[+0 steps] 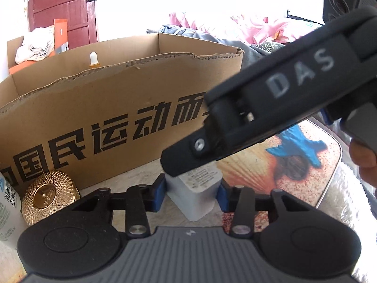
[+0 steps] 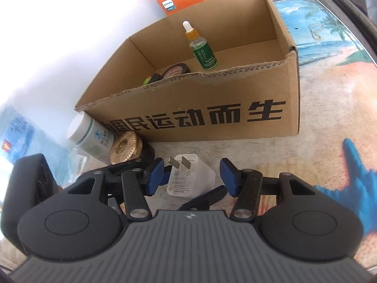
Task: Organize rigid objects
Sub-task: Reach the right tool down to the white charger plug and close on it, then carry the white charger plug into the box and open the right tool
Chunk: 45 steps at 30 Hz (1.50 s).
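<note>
A white plug-in charger (image 1: 195, 188) stands on the table between the blue pads of my left gripper (image 1: 191, 194), which look pressed on its sides. In the right wrist view the charger (image 2: 188, 176) shows its two metal prongs. My right gripper (image 2: 192, 176) hovers just above it, open, jaws wide of the charger. Its black body crosses the left wrist view (image 1: 282, 103). The brown cardboard box (image 2: 212, 115) stands right behind, holding a green dropper bottle (image 2: 201, 47) and round tins (image 2: 175, 70).
A gold patterned lid (image 1: 48, 194) and a white pill bottle (image 2: 90, 136) sit left of the charger, against the box front. An orange box (image 2: 183, 0) with a cloth on it stands behind the cardboard box. The table has a beach-print cover (image 2: 329, 94).
</note>
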{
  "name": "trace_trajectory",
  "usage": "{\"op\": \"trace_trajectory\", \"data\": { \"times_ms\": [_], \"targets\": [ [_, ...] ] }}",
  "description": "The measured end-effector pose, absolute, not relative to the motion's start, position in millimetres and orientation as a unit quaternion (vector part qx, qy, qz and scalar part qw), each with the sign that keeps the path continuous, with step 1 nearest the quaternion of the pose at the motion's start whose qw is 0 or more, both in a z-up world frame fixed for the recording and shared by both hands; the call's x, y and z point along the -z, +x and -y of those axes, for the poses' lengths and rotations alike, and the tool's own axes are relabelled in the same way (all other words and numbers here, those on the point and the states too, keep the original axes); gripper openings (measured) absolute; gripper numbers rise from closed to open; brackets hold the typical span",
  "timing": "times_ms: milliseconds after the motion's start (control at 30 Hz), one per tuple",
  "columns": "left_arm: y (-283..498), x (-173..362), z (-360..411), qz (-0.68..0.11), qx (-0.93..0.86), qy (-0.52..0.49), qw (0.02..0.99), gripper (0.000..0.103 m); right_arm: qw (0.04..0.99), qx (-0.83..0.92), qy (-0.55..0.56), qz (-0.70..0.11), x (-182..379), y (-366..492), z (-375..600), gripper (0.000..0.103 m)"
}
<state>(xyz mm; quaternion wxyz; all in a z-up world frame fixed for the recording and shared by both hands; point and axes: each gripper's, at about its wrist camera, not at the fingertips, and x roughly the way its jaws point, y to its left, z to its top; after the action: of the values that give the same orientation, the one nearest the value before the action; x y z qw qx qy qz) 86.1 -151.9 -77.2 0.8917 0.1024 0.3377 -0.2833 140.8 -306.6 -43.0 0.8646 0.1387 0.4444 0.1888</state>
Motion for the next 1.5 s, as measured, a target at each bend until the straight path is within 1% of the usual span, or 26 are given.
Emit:
{"op": "trace_trajectory", "data": {
  "times_ms": [133,233,367,467,533,567,600,633,800,967,1133,1267,1400,1500],
  "targets": [
    [85.6,78.0,151.0,-0.337,0.283,0.096,0.893,0.045,0.861,-0.184,0.120,-0.459,45.7,145.0,295.0,0.051],
    [84.2,79.0,147.9,-0.337,0.280,0.089,0.894,0.047,0.857,-0.180,0.124,-0.466,47.4,148.6,292.3,0.051],
    [80.7,78.9,146.5,-0.334,0.277,0.086,0.897,0.048,0.851,-0.165,0.142,-0.478,51.8,153.5,295.2,0.051],
    [75.3,79.9,146.2,-0.331,0.271,0.082,0.900,0.049,0.840,-0.157,0.178,-0.489,58.6,156.9,303.1,0.050],
    [76.0,80.5,145.8,-0.330,0.268,0.077,0.902,0.047,0.833,-0.156,0.202,-0.491,62.1,158.0,308.4,0.048],
    [75.2,80.6,145.6,-0.331,0.271,0.073,0.901,0.043,0.831,-0.155,0.212,-0.489,62.4,157.3,310.5,0.046],
    [73.7,80.4,146.2,-0.330,0.271,0.072,0.901,0.042,0.831,-0.153,0.216,-0.490,62.0,156.6,311.0,0.043],
    [71.7,80.1,147.1,-0.329,0.270,0.074,0.902,0.042,0.833,-0.150,0.213,-0.488,60.7,155.1,309.8,0.042],
    [63.2,75.4,148.7,-0.323,0.271,0.075,0.904,0.042,0.844,-0.144,0.196,-0.477,50.8,143.3,304.8,0.040],
    [48.2,50.4,146.9,-0.297,0.272,0.075,0.912,0.042,0.863,-0.147,0.176,-0.450,19.8,126.9,298.9,0.040],
    [39.5,-0.2,142.5,-0.244,0.259,0.081,0.931,0.043,0.889,-0.170,0.150,-0.398,-37.3,117.7,290.4,0.040],
    [57.8,-41.7,141.8,-0.219,0.249,0.070,0.941,0.044,0.903,-0.192,0.130,-0.360,-81.6,135.9,290.6,0.040],
    [100.5,-63.7,151.0,-0.232,0.245,0.053,0.940,0.045,0.902,-0.198,0.129,-0.362,-104.2,180.8,301.1,0.040],
    [144.7,-64.8,163.1,-0.277,0.243,0.036,0.929,0.045,0.888,-0.192,0.140,-0.393,-102.5,228.0,313.7,0.040]
  ]
}}
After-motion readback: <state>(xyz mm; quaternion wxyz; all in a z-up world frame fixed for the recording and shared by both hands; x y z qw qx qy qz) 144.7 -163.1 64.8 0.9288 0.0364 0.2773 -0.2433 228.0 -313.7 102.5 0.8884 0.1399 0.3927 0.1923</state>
